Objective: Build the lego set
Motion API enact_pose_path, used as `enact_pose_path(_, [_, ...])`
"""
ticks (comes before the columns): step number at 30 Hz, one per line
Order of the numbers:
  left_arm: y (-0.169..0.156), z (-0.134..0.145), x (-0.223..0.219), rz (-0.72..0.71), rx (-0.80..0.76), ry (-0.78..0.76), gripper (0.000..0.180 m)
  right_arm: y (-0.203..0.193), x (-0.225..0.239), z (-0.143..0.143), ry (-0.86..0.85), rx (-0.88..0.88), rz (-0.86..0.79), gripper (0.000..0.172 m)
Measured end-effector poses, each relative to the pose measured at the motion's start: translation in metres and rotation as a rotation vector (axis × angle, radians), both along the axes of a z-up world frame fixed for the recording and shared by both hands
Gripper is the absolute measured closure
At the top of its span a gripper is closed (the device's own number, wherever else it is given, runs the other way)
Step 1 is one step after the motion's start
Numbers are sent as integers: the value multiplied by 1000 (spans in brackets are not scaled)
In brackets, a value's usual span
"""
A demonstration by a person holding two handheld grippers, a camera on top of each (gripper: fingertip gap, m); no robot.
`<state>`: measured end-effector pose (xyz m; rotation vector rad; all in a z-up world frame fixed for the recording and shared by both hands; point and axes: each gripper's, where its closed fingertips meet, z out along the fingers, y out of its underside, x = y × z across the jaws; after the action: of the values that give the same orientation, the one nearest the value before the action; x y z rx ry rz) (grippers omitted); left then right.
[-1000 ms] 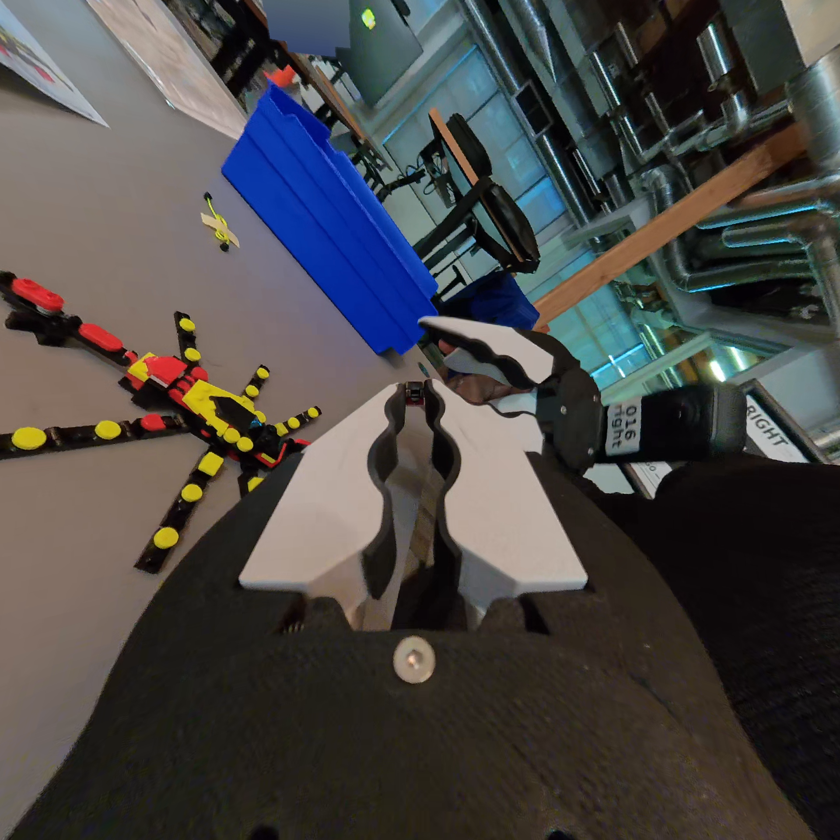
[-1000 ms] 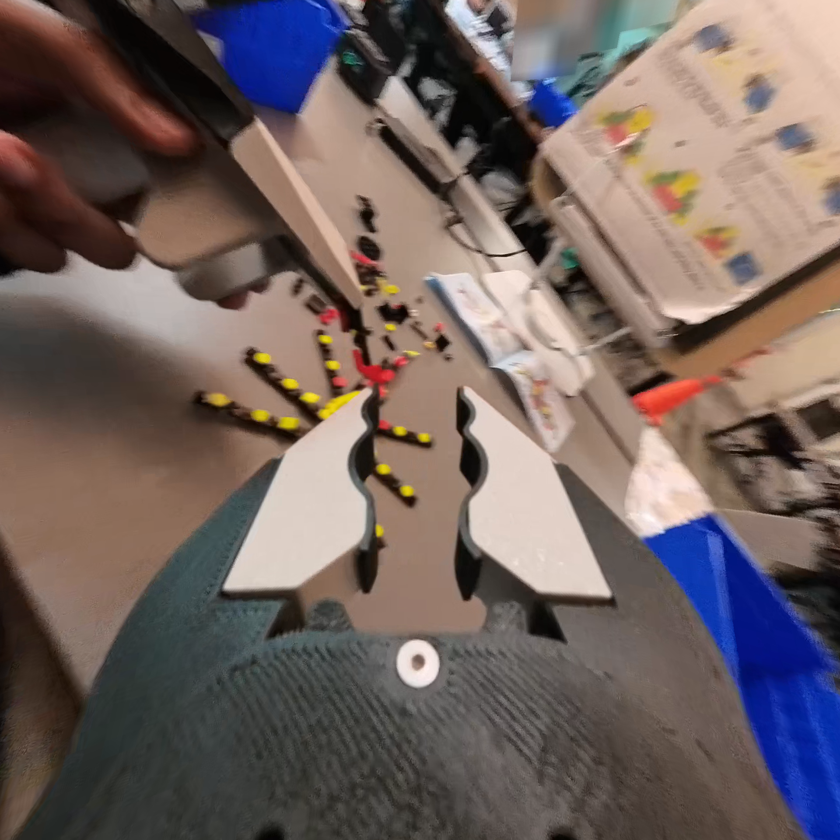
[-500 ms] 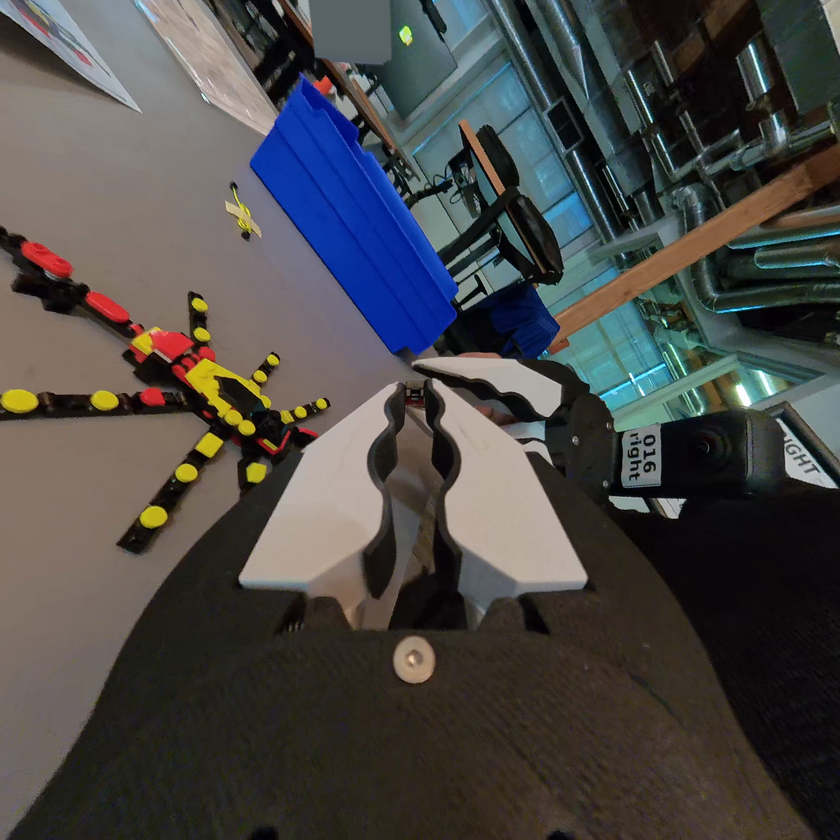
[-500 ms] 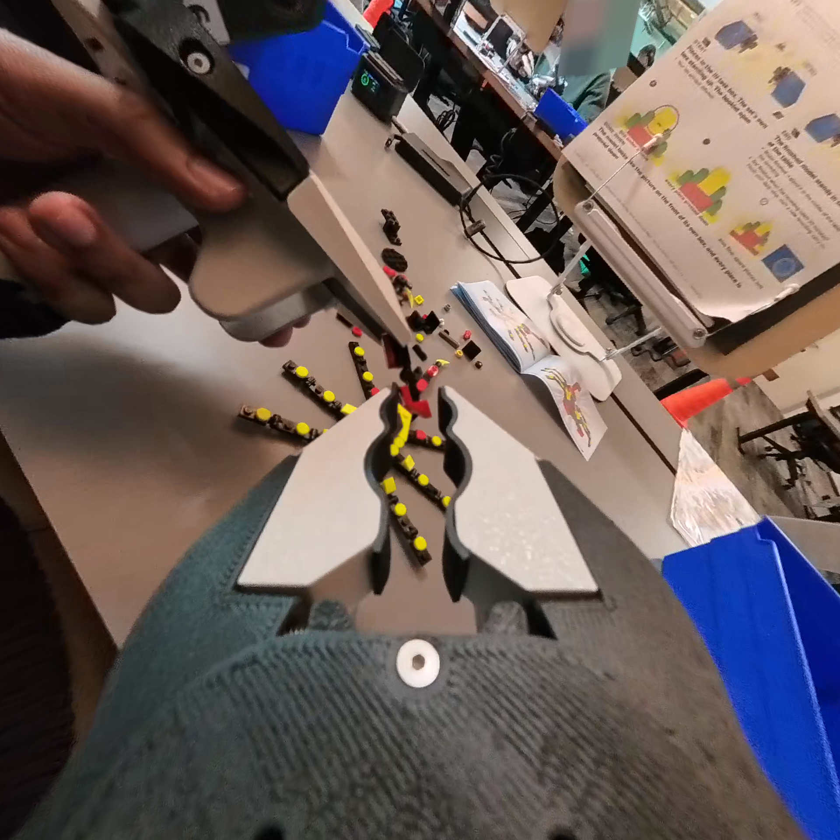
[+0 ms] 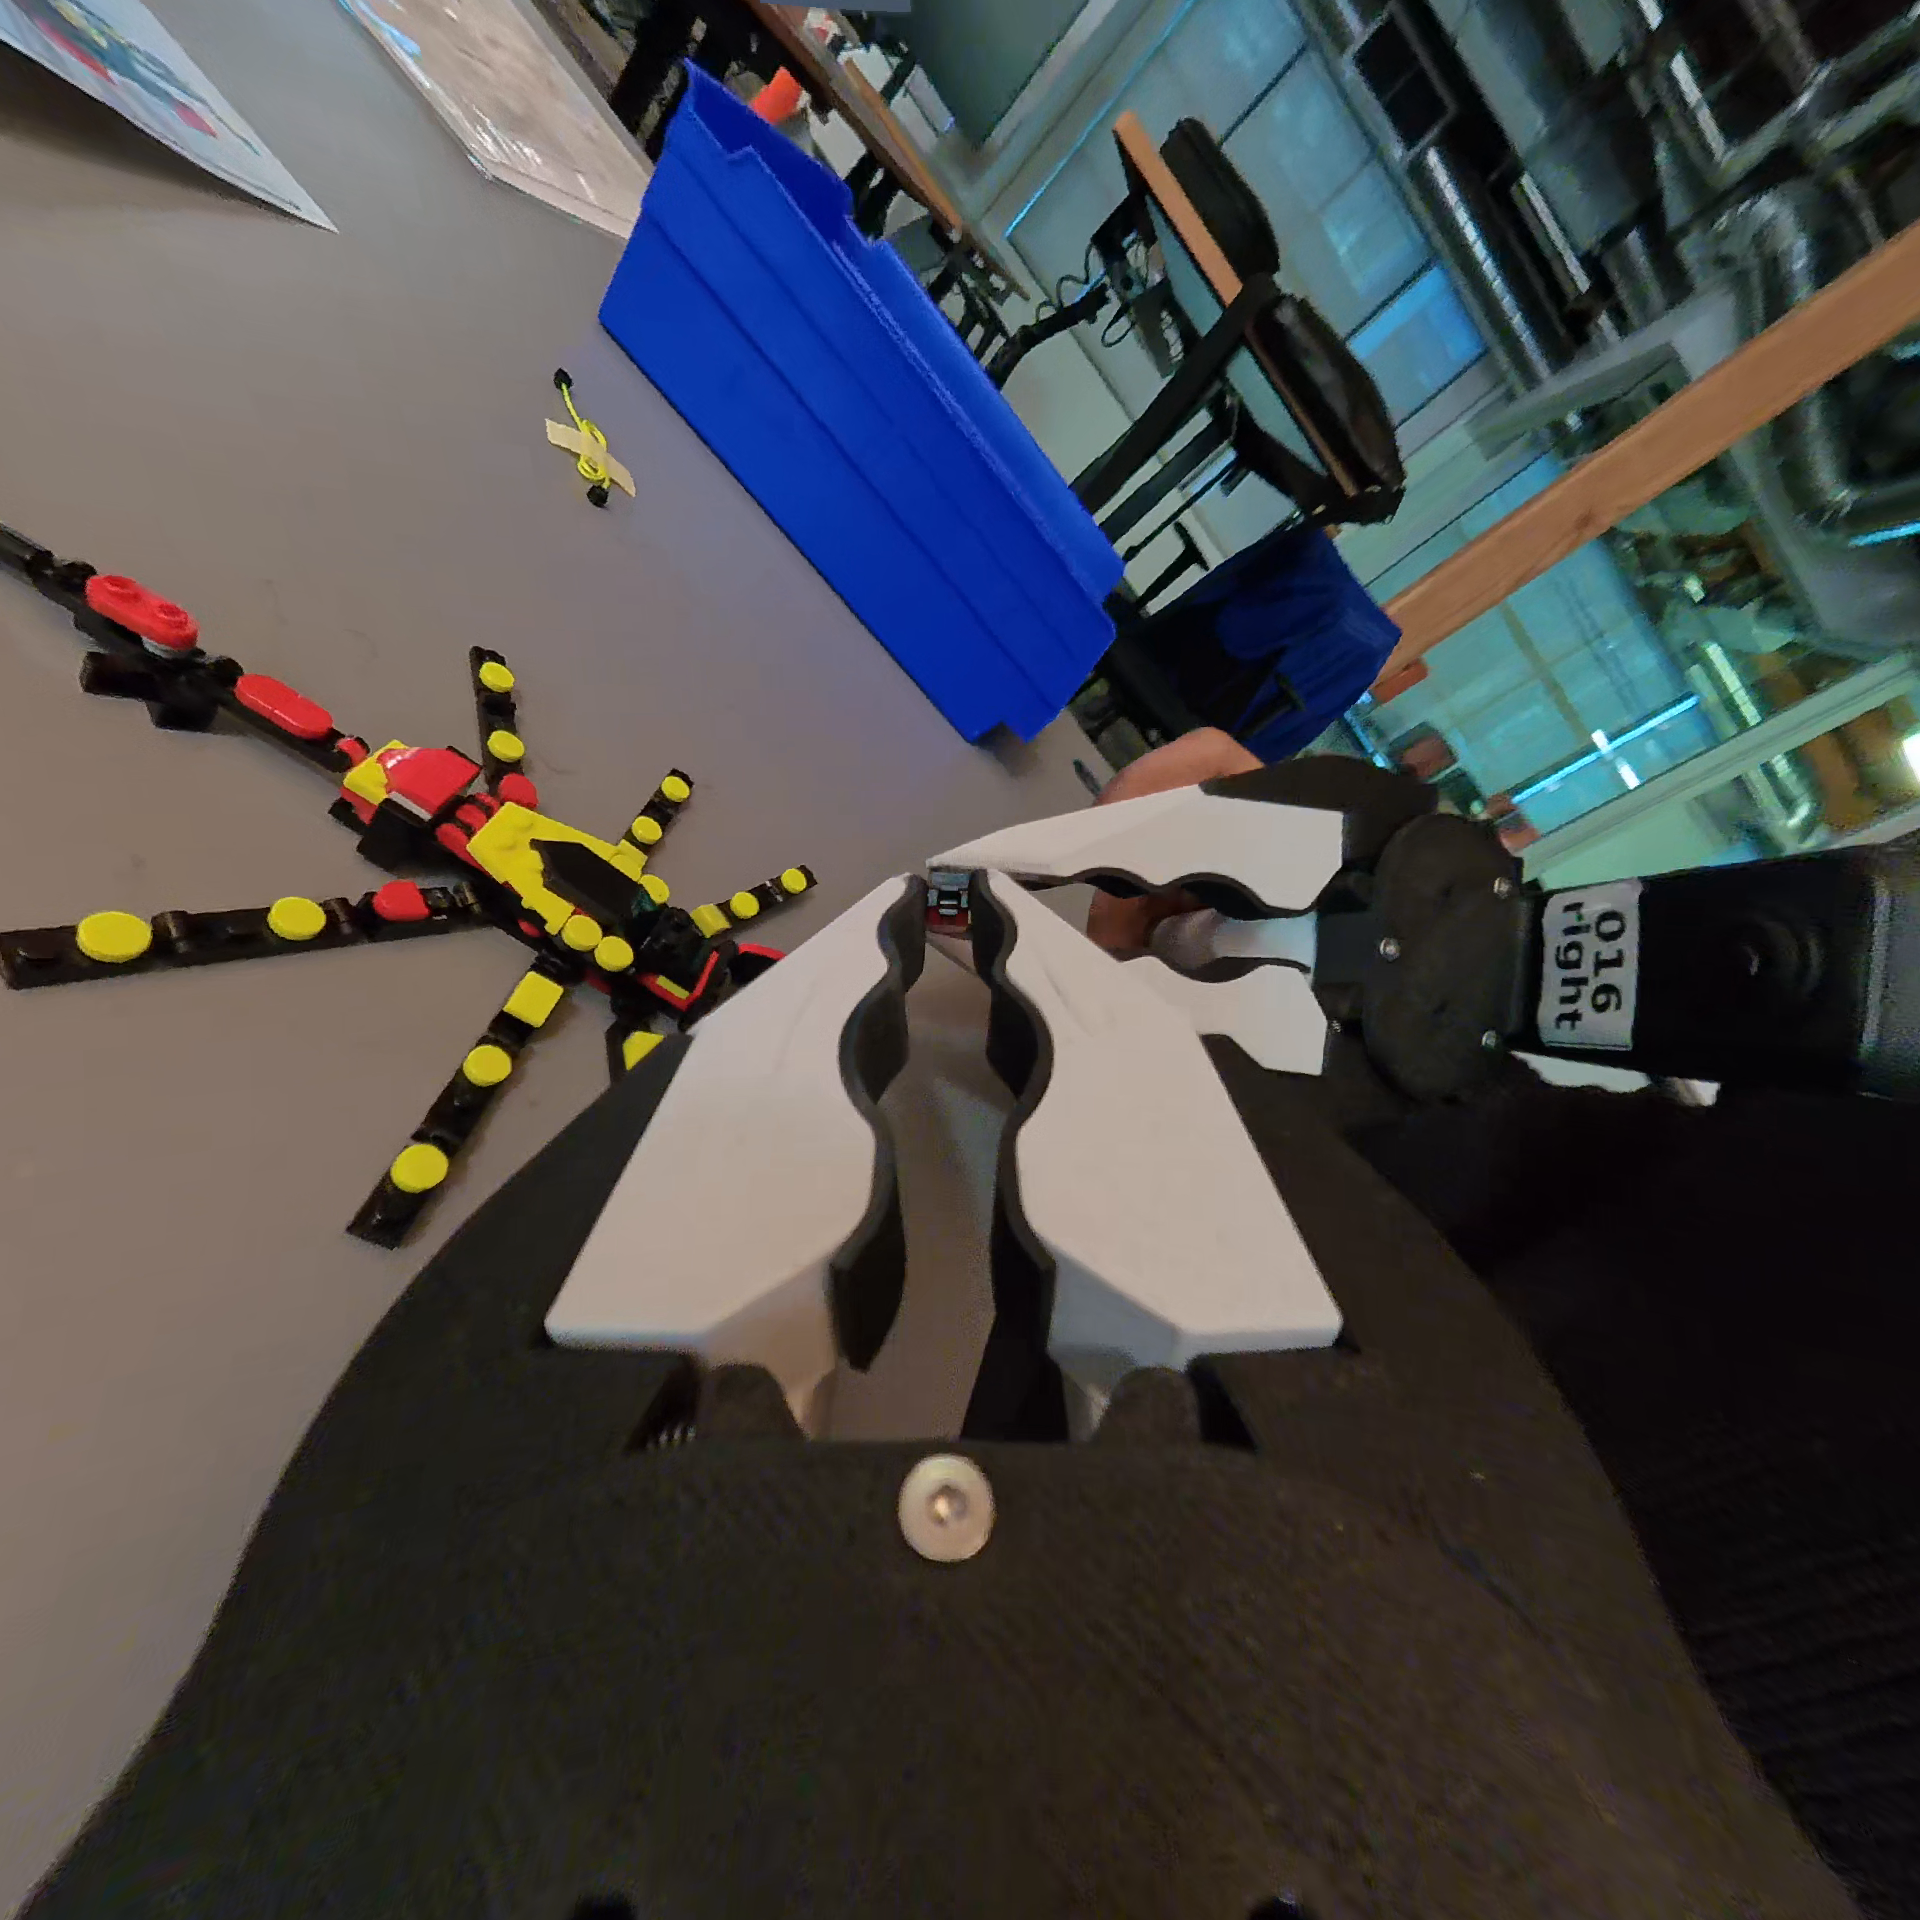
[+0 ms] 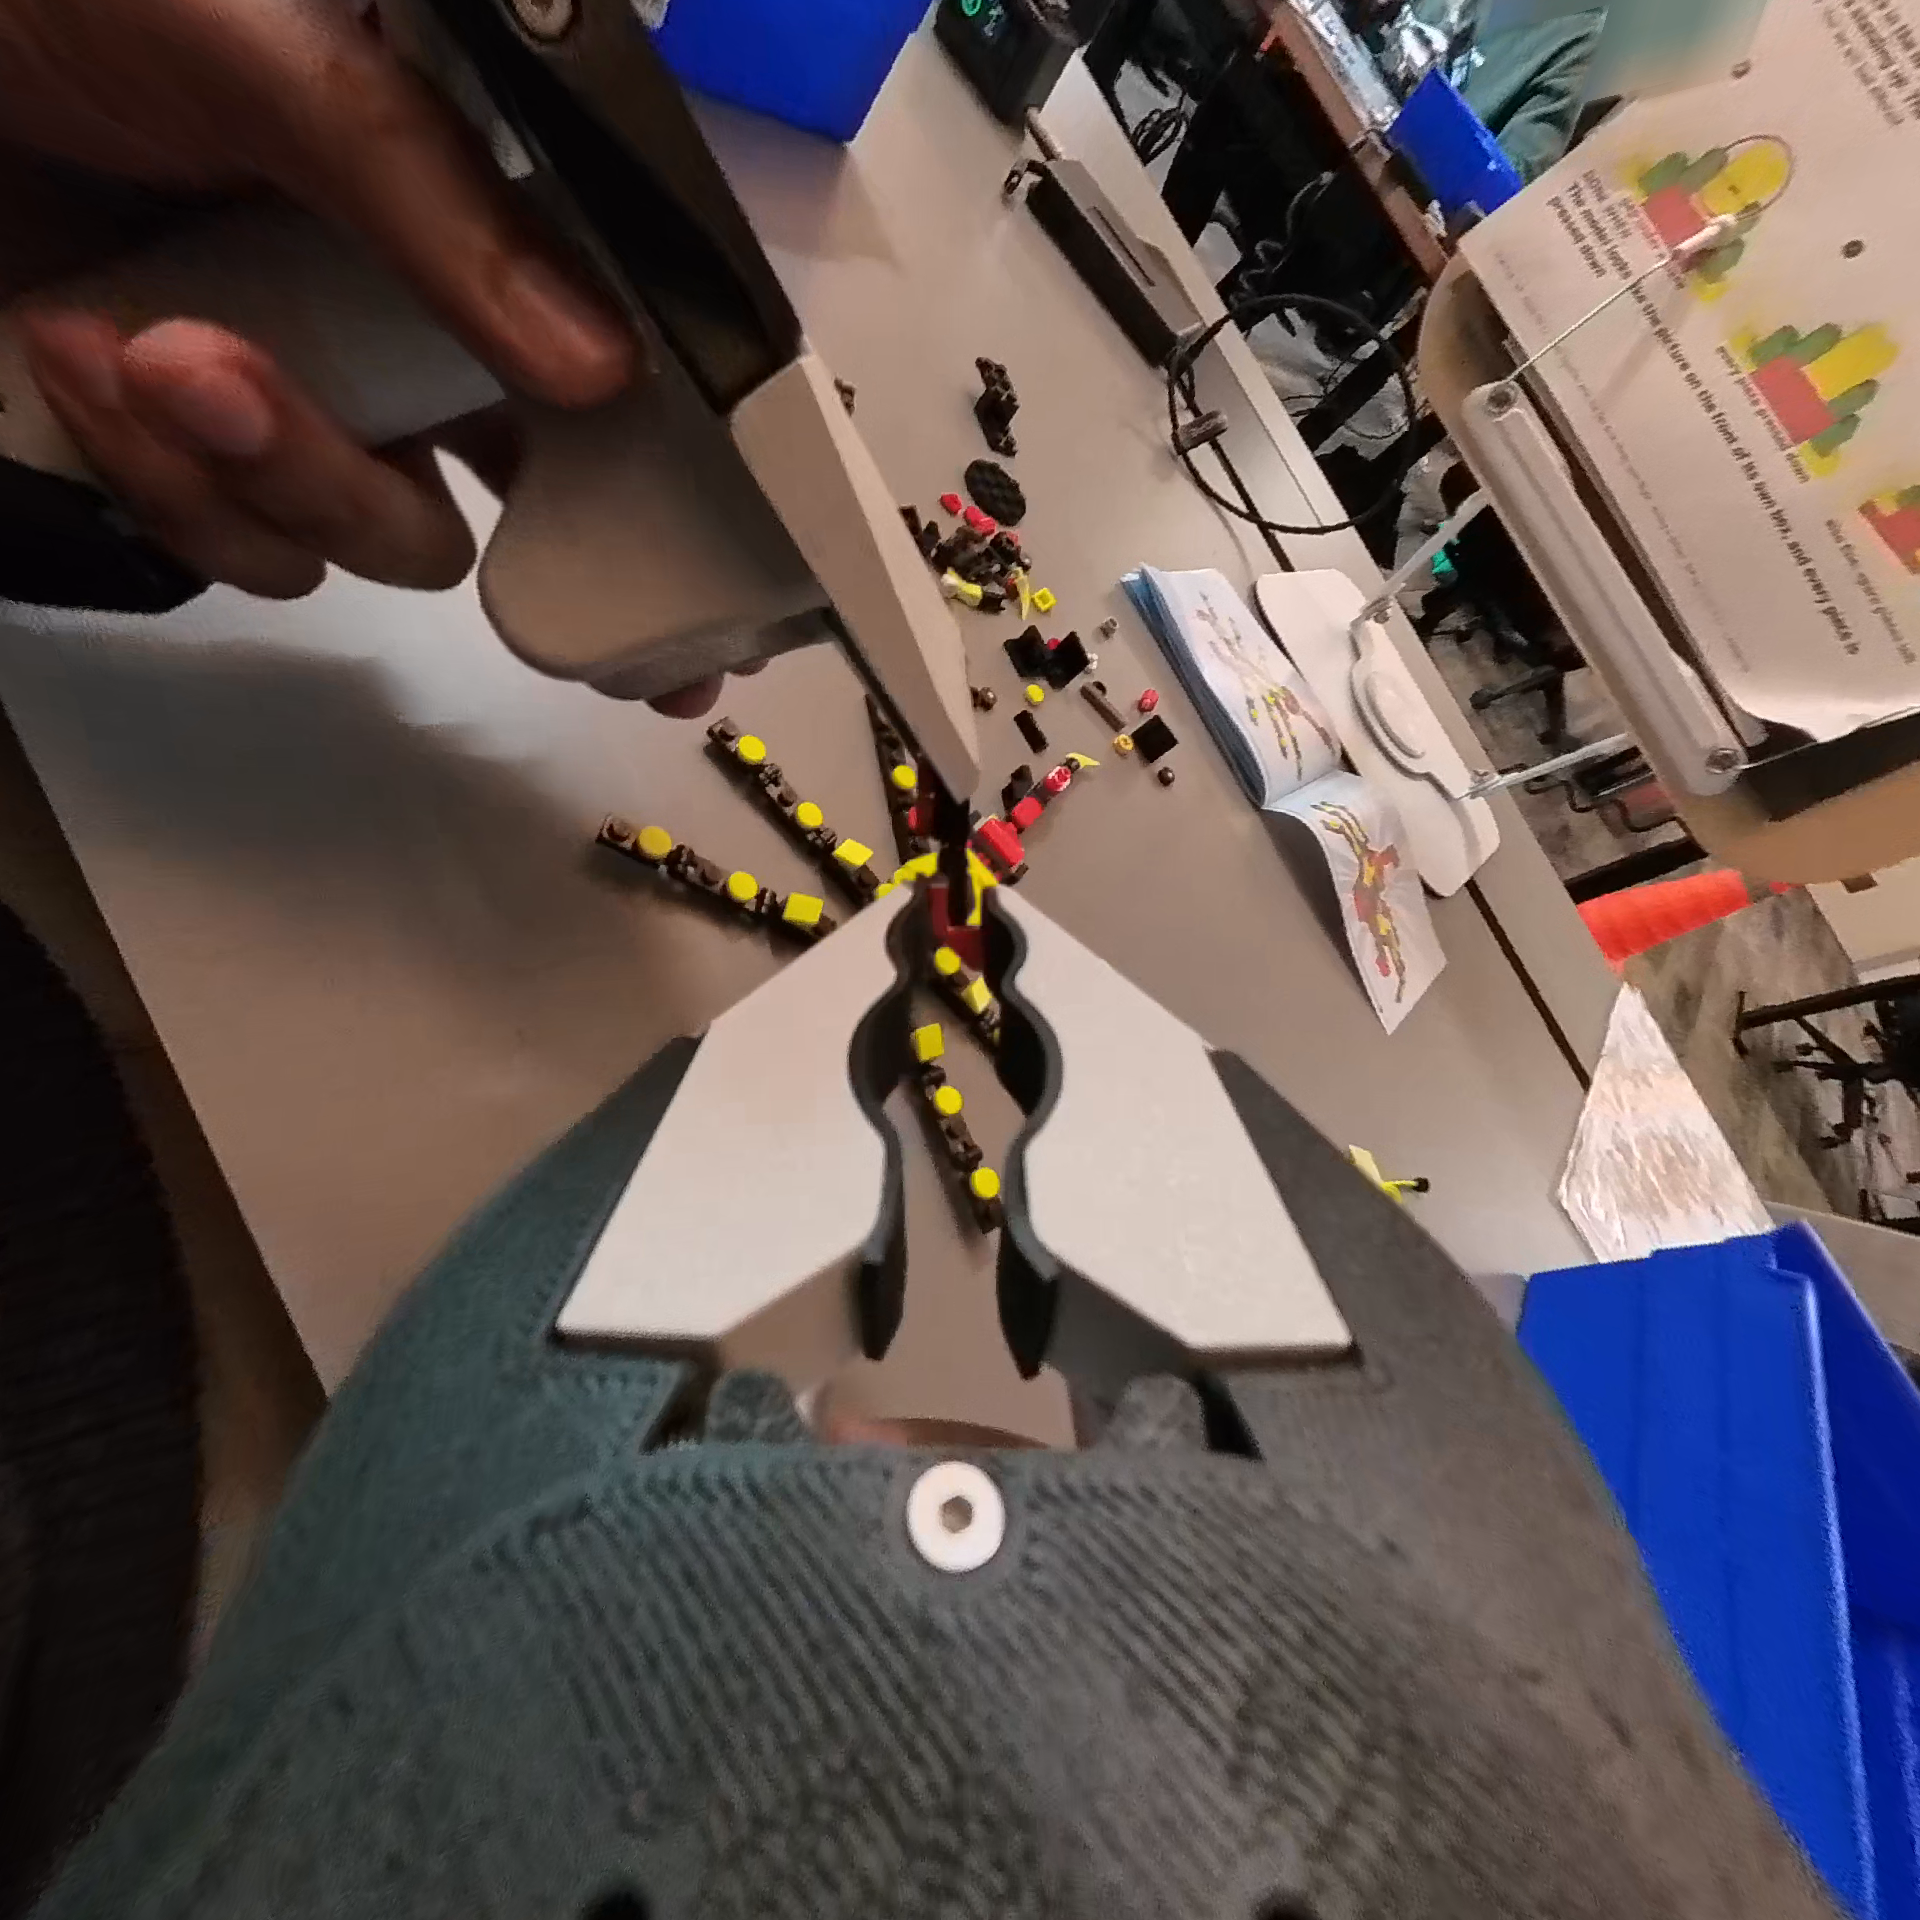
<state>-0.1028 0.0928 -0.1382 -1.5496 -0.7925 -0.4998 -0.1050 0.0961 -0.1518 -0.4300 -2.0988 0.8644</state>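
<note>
Left wrist view: a grey table (image 5: 312,364) is seen, with a blue bin (image 5: 852,416) standing beyond the brick model (image 5: 540,873), well apart from it. The model, black with yellow and red studs and long legs spread flat, lies on the table to the left of both grippers.

The left gripper (image 5: 948,896) is held above the table just right of the model, tilted so that its fingers point forward and slightly down. Its claw is drawn narrow and clamped on a small red-and-black piece (image 5: 948,906), which is pinched at the very fingertips, off the table and near the model's edge.

The right gripper (image 6: 951,904) is brought in from the right, crosswise to the left one, tip to tip. Its claw is likewise narrow, and its fingertips are closed about the same small piece; how firmly the pads press is not clearly shown.

In the right wrist view a hand (image 6: 260,343) is seen wrapped round the left gripper's handle. An open booklet (image 6: 1299,748) and loose pieces (image 6: 1039,644) are noted beyond the model.
</note>
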Motion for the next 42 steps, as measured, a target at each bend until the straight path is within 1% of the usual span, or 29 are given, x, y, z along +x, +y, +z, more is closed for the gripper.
enact_pose_path(1, [0, 0, 1, -1, -12, 18, 175, 0, 0, 0, 9, 2, 3, 167])
enact_pose_path(5, [1, -3, 2, -2, -55, 64, 175, 0, 1, -4, 10, 36, 11, 167])
enact_pose_path(19, [1, -10, 4, -24, -66, 6, 175, 0, 2, -11, -48, 61, 55, 168])
enact_pose_path(28, [2, -14, 6, -44, -72, -24, 175, 1, 6, -17, -144, 36, 63, 168])
enact_pose_path(30, [1, -12, 6, -47, -44, -59, 175, 0, 6, -15, -161, -2, 58, 168])
enact_pose_path(34, [-2, -8, 0, -47, 40, -187, 175, -4, 6, -2, -85, -78, 80, 165])
enact_pose_path(35, [-4, -8, -2, -41, 57, -220, 175, -5, 6, 3, -64, -130, 78, 153])
enact_pose_path(39, [-10, -5, -13, -21, 163, -380, 175, 4, -1, 13, -109, -326, 34, 146])
enact_pose_path(42, [-14, -2, -18, -14, 207, -426, 175, 12, -5, 18, -129, -422, 15, 145])
